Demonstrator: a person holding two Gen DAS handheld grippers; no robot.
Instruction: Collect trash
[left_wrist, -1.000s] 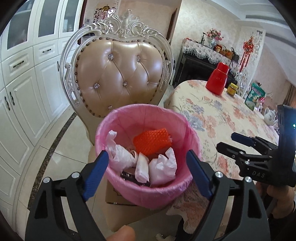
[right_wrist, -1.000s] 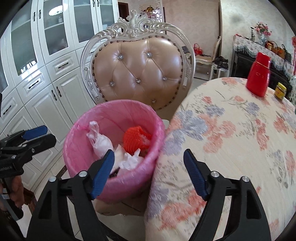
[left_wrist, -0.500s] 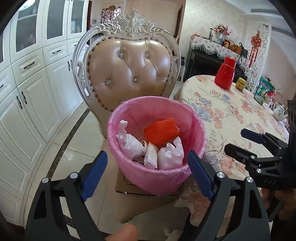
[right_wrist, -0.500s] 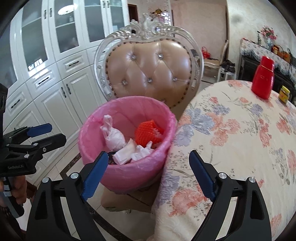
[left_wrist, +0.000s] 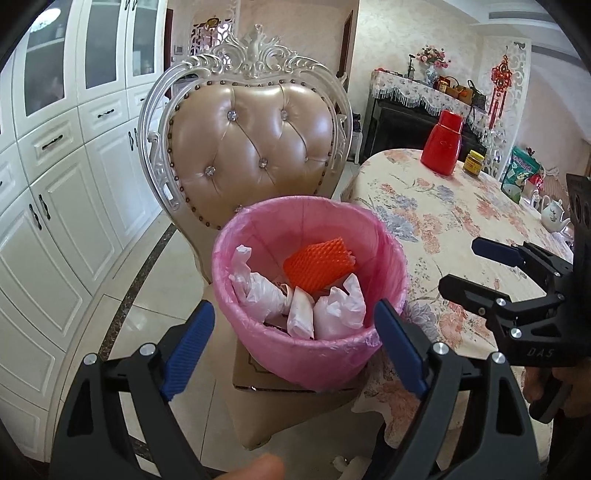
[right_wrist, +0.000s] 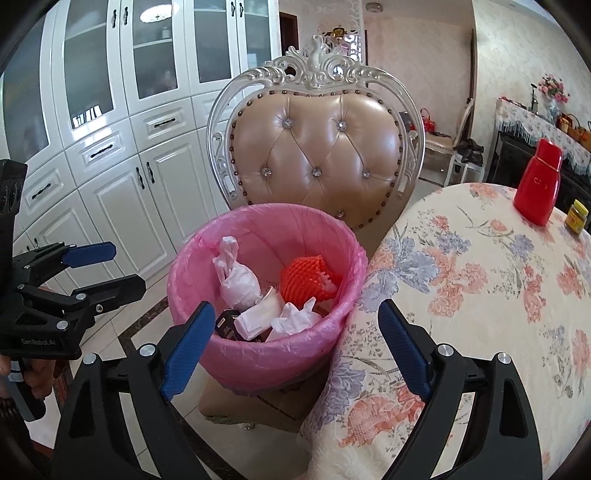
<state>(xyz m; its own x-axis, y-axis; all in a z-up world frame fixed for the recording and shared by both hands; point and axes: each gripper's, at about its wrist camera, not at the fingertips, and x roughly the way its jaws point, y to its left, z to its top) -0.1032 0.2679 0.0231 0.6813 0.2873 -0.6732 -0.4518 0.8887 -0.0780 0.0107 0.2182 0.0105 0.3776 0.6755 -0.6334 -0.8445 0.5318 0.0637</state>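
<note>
Right gripper (right_wrist: 295, 347) widened (empty) facing trash bin (right_wrist: 258, 354).

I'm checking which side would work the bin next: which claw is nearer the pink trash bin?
Left, though narrowly. The left claw sits open squarely before the pink trash bin, framing it. The right claw, also open, sits off toward the floral tablecloth, straddling bin and table edge.

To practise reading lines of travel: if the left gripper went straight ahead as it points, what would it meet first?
Probably the crumpled white tissue wads inside the pink-lined round bin; the left gripper is open, though depth is uncertain.
</note>
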